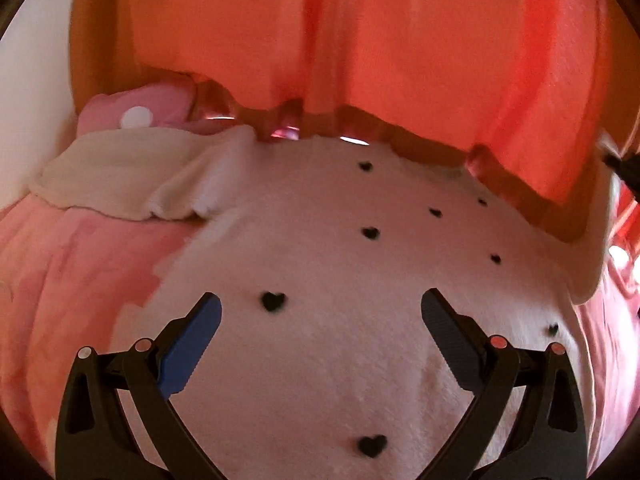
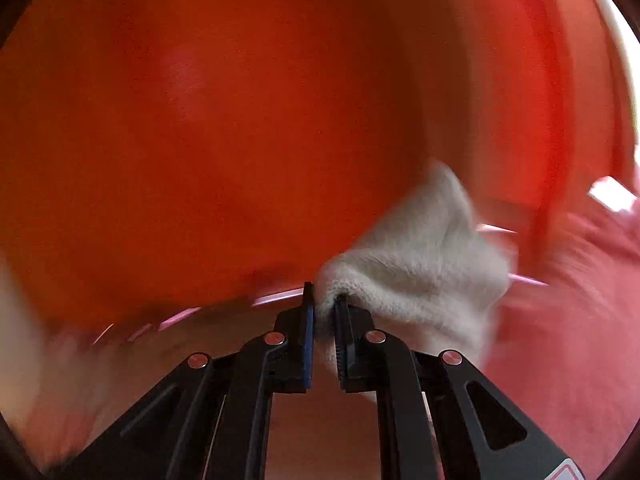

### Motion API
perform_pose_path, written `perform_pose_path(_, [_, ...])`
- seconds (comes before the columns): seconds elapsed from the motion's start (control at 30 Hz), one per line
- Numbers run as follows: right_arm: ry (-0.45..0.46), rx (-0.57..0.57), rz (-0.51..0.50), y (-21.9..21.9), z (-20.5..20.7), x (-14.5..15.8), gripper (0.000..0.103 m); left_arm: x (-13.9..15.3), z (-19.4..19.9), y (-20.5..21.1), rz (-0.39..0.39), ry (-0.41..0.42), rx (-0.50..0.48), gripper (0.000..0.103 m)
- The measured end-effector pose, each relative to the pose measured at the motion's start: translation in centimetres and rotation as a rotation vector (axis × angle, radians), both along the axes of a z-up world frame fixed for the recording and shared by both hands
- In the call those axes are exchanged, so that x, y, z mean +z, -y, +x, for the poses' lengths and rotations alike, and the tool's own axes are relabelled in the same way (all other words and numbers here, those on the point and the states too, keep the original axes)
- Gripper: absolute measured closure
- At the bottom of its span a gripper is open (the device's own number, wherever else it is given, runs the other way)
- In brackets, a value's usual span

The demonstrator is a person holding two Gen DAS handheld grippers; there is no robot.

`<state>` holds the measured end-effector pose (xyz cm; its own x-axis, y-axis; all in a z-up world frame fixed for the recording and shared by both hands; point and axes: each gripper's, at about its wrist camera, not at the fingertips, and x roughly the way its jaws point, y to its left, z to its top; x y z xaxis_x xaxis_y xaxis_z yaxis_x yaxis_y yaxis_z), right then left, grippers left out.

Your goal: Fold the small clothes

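Right claw pinches fleece edge, cloth trailing to its right; left claw spread above heart-dotted fleece, which lies directly below and ahead

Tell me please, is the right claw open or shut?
Shut: the right claw pinches a fold of fuzzy white cloth between its pads, which stand almost together.

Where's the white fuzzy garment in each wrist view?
Left wrist: the white garment with black hearts fills the centre and bottom, under the open left tongs.
Right wrist: a bunched fold of it right of centre, pinched in the right tongs.
Shared landmark: orange curtain behind.
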<state>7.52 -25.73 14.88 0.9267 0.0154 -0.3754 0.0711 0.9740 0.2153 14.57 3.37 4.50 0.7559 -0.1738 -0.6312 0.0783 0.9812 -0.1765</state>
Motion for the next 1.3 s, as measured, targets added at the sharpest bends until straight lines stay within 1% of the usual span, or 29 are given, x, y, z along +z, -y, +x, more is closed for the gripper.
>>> perform_pose_path(0.03, [-0.031,0.084,-0.017,-3.6,1.5,-0.8,0.093,0.1,0.2,-0.5,-0.015,-0.003,0.012,0.005])
perform_pose_path(0.1, [-0.175,0.236,-0.026,-11.0,5.1,-5.2,0.09,0.1,0.8,-1.9,-0.055,-0.01,0.042,0.005])
perform_pose_path(0.13, [-0.229,0.26,-0.026,-12.5,6.1,-6.9,0.089,0.1,1.1,-2.6,-0.074,-0.015,0.055,0.005])
perform_pose_path(0.17, [-0.298,0.265,-0.032,-14.2,6.9,-9.4,0.089,0.0,1.4,-2.9,-0.082,-0.023,0.062,0.005])
perform_pose_path(0.23, [-0.353,0.246,-0.023,-14.6,6.6,-12.1,0.089,-0.5,2.2,-4.1,-0.111,-0.051,0.084,0.005])
perform_pose_path(0.3, [-0.343,0.214,0.004,-12.6,4.6,-12.3,0.087,-0.8,2.7,-5.1,-0.156,-0.076,0.101,0.005])
perform_pose_path(0.33, [-0.33,0.175,0.016,-11.0,3.1,-11.9,0.084,-0.8,3.0,-5.4,-0.181,-0.085,0.103,0.005])
perform_pose_path(0.37, [-0.325,0.134,0.025,-9.6,2.0,-11.3,0.073,-0.9,3.2,-5.7,-0.207,-0.095,0.105,0.005])
perform_pose_path(0.4, [-0.333,0.078,0.038,-7.7,1.0,-10.9,0.068,-1.1,3.5,-5.9,-0.236,-0.107,0.106,0.005])
perform_pose_path(0.43, [-0.34,0.047,0.052,-6.4,0.4,-10.8,0.06,-1.3,3.8,-6.0,-0.25,-0.114,0.108,0.005])
perform_pose_path(0.47, [-0.343,-0.005,0.1,-3.8,-0.8,-10.5,0.06,-1.4,4.1,-6.0,-0.257,-0.119,0.11,0.005])
perform_pose_path(0.5, [-0.34,-0.039,0.142,-2.2,-2.2,-11.0,0.059,-1.7,4.7,-5.9,-0.255,-0.128,0.116,0.005])
perform_pose_path(0.53, [-0.339,-0.073,0.19,-0.5,-3.3,-11.2,0.054,-1.9,5.3,-5.9,-0.256,-0.137,0.122,0.005])
perform_pose_path(0.57, [-0.342,-0.111,0.262,1.3,-4.1,-11.9,0.051,-2.1,5.9,-5.9,-0.272,-0.144,0.124,0.005])
perform_pose_path(0.67, [-0.377,-0.168,0.42,5.7,-4.9,-14.5,0.051,-2.7,7.5,-6.2,-0.332,-0.163,0.134,0.005])
perform_pose_path(0.77, [-0.358,-0.158,0.503,6.8,-3.6,-16.0,0.051,-4.3,9.7,-6.2,-0.408,-0.218,0.138,0.005])
perform_pose_path(0.83, [-0.337,-0.15,0.542,7.2,-2.3,-16.2,0.051,-5.1,10.8,-5.9,-0.438,-0.245,0.149,0.006])
perform_pose_path(0.87, [-0.323,-0.142,0.562,7.5,-1.5,-16.3,0.051,-5.3,11.5,-5.6,-0.437,-0.245,0.155,0.006])
perform_pose_path(0.93, [-0.306,-0.152,0.578,8.1,0.0,-16.4,0.051,-5.1,12.3,-5.0,-0.402,-0.224,0.148,0.014])
perform_pose_path(0.97, [-0.298,-0.156,0.579,7.7,0.6,-16.4,0.057,-4.9,12.9,-4.5,-0.389,-0.213,0.123,0.031])
perform_pose_path(1.0, [-0.279,-0.164,0.576,7.8,0.9,-16.2,0.065,-4.8,13.4,-4.2,-0.386,-0.211,0.105,0.054])
perform_pose_path(1.03, [-0.245,-0.174,0.534,7.6,1.1,-15.3,0.09,-4.9,14.0,-4.0,-0.403,-0.21,0.084,0.065])
perform_pose_path(1.07, [-0.213,-0.175,0.491,7.6,0.7,-14.3,0.094,-5.0,14.4,-4.1,-0.438,-0.199,0.073,0.08])
perform_pose_path(1.1, [-0.167,-0.171,0.449,7.4,0.2,-13.2,0.094,-5.0,14.6,-4.1,-0.457,-0.188,0.077,0.091])
perform_pose_path(1.17, [-0.082,-0.164,0.395,7.4,-0.4,-11.4,0.096,-5.1,15.1,-3.9,-0.45,-0.168,0.069,0.092])
perform_pose_path(1.2, [-0.097,-0.184,0.373,7.9,-0.4,-11.6,0.096,-5.3,15.3,-3.7,-0.432,-0.165,0.063,0.093])
perform_pose_path(1.23, [-0.159,-0.218,0.349,8.6,0.2,-12.8,0.096,-5.9,15.4,-3.4,-0.396,-0.17,0.056,0.093])
perform_pose_path(1.27, [-0.245,-0.25,0.355,9.5,0.9,-14.8,0.096,-6.2,15.5,-3.3,-0.383,-0.178,0.052,0.092])
perform_pose_path(1.3, [-0.314,-0.275,0.388,10.3,1.4,-16.7,0.097,-6.9,15.4,-3.2,-0.384,-0.184,0.043,0.092])
